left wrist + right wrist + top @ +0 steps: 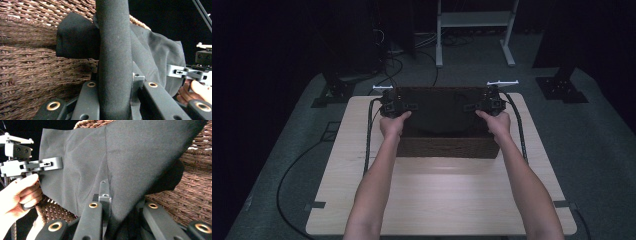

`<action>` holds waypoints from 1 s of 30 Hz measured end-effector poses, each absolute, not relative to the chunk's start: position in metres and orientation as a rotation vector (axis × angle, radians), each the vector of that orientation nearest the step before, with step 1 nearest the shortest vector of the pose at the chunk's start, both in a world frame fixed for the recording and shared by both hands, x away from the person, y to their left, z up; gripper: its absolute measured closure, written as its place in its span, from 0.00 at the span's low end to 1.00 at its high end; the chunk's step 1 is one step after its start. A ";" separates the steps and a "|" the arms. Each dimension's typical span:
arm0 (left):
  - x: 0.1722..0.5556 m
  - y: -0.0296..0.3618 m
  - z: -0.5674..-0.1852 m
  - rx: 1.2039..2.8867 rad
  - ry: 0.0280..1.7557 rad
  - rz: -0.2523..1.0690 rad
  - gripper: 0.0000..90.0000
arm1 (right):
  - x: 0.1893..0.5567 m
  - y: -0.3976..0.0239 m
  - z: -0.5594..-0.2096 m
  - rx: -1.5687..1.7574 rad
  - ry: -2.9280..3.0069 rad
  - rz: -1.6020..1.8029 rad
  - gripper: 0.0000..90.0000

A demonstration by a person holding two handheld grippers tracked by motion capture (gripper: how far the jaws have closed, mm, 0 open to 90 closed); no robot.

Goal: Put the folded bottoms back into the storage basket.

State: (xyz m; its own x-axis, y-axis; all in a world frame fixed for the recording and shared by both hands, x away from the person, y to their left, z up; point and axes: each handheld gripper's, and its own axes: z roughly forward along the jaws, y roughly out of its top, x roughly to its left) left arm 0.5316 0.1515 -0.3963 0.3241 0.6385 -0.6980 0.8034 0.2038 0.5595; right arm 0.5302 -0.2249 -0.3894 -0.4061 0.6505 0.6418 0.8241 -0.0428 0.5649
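A dark brown woven basket [447, 147] stands at the far middle of the wooden table [442, 195]. A black cloth [442, 112] is spread across its top. My left gripper [394, 106] is at the basket's left rim and my right gripper [489, 105] at its right rim. In the left gripper view the padded jaws [113, 37] are shut on a fold of the black cloth [155, 55], right against the wicker [30, 67]. In the right gripper view the cloth [130, 152] drapes over the shut jaws and hides their tips, with the basket wall [195, 187] behind.
Black cables [369, 135] trail from both grippers along the table's sides. Beyond the table stand a white-legged frame [474, 30] and dark stand bases [562, 87] on grey carpet. The near half of the tabletop is bare wood.
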 end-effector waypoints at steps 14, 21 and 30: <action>0.531 0.150 -0.396 1.513 1.398 -0.166 0.83 | 0.531 -0.225 -0.392 -1.606 -2.050 -1.415 0.85; 0.531 0.153 -0.395 1.500 1.415 -0.149 0.83 | 0.531 -0.223 -0.392 -1.611 -2.071 -1.390 0.85; 0.529 0.156 -0.395 1.494 1.405 -0.151 0.81 | 0.532 -0.215 -0.395 -1.647 -2.180 -1.273 0.85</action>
State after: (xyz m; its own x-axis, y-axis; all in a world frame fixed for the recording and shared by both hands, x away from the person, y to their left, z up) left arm 0.5292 0.1556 -0.3951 0.3074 0.6632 -0.6824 0.7929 0.2180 0.5690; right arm 0.5315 -0.2146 -0.3946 -0.3971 0.7336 0.5515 0.8409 0.0501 0.5389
